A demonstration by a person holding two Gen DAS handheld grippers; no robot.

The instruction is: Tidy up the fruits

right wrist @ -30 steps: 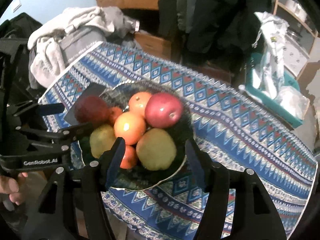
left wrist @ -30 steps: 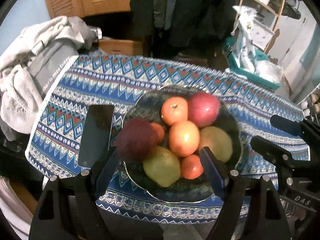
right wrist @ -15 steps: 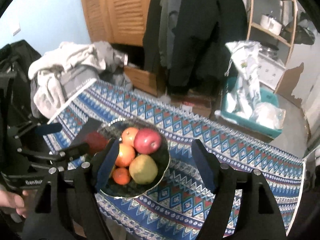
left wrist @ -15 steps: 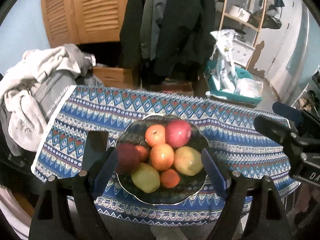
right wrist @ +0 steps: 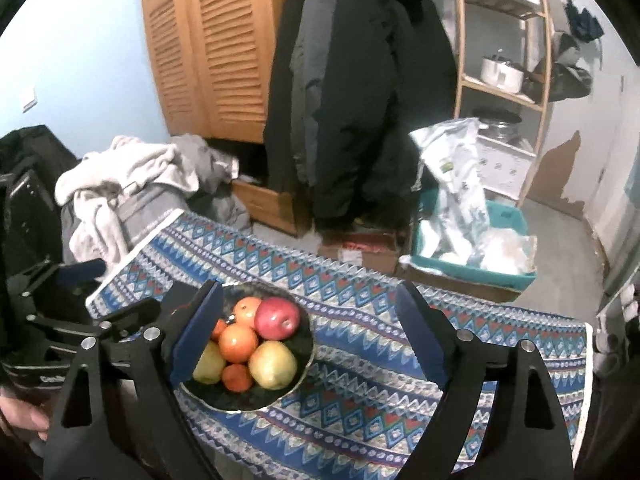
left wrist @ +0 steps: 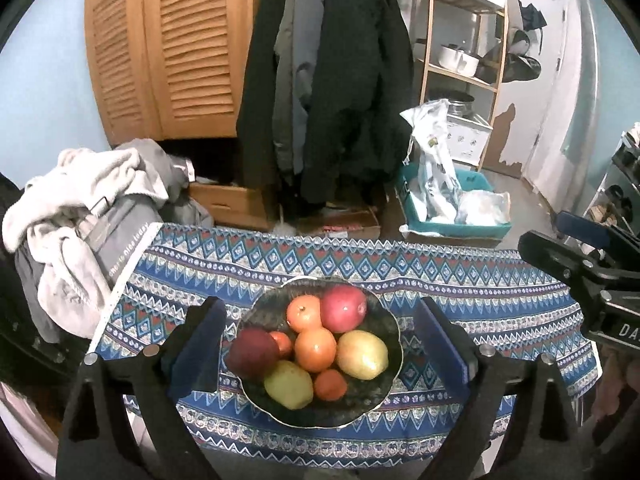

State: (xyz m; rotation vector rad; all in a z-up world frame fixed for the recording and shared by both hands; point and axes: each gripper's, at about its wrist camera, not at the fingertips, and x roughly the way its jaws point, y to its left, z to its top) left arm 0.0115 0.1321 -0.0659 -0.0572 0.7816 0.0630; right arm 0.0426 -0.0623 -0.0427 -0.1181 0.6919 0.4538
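— Where was the fruit?

— All in the dark bowl (left wrist: 390, 364) on the patterned cloth (left wrist: 500, 300) (apples, oranges, pears together).

— And your jaws?

— My left gripper (left wrist: 322, 344) had just been opening, spread wide, nothing between. My right gripper (right wrist: 310, 338) the same, held above the table.

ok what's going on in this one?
A person holds a two-finger gripper in each hand above a table draped in a blue zigzag-patterned cloth. The left gripper and the right gripper are both open and empty; their jaws have just been opening. All the fruit, including a red apple, oranges and yellow-green pears, sits piled in the dark scalloped bowl.
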